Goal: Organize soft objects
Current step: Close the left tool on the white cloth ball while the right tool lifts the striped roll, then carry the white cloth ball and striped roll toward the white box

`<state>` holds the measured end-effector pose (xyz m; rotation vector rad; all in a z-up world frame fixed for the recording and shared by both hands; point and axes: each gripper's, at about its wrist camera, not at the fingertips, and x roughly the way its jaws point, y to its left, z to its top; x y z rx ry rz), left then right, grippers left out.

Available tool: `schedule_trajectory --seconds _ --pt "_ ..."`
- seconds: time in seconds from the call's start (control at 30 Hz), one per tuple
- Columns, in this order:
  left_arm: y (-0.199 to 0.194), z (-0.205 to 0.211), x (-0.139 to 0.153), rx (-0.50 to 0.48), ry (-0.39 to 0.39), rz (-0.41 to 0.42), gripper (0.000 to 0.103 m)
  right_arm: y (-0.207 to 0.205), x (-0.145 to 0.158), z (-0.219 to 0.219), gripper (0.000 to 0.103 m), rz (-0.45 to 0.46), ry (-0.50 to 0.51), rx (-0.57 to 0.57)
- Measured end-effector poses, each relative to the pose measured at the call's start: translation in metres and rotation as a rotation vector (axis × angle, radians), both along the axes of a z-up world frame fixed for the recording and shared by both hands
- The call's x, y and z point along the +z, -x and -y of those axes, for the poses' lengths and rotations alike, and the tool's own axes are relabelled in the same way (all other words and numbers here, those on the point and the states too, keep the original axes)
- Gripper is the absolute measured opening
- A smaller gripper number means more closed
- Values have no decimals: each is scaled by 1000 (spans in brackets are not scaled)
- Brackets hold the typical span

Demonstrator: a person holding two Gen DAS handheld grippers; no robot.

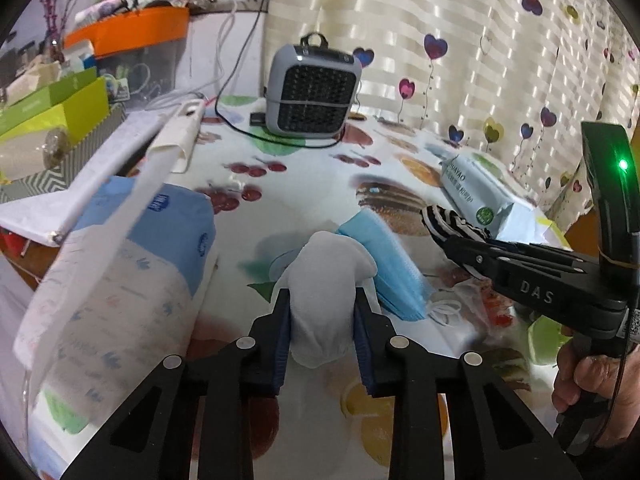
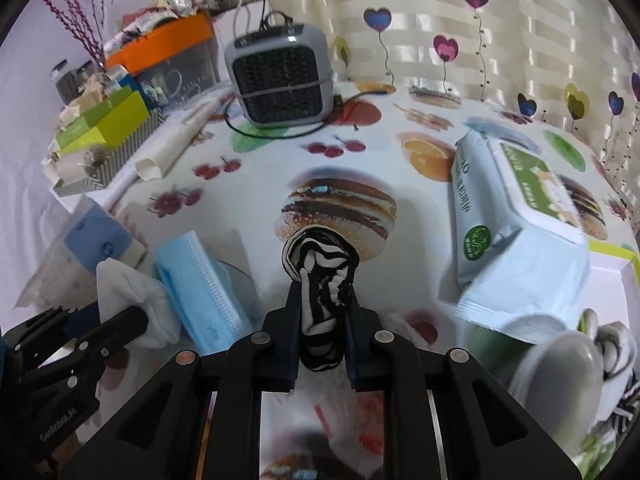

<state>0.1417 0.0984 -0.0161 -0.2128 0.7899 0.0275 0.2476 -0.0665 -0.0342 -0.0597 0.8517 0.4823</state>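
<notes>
Here the bench (image 2: 256, 184) has a food-picture cloth; a big wipes pack (image 2: 516, 216) lies right, blue masks (image 2: 200, 284) left; the left gripper (image 1: 322, 312) squeezes a white sock (image 1: 324, 280) beside the masks; the right gripper (image 2: 323, 320) pinches a striped sock (image 2: 320, 276).

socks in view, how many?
2 clear: white sock in the left gripper, striped sock in the right gripper. Striped fabric at the right wrist view's lower right may be another.
</notes>
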Motion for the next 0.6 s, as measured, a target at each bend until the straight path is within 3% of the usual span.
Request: schedule_trajectory --seconds 0.6 --pt "61 34 56 -21 -2 113 27 95 62 28 18 158 -73 59"
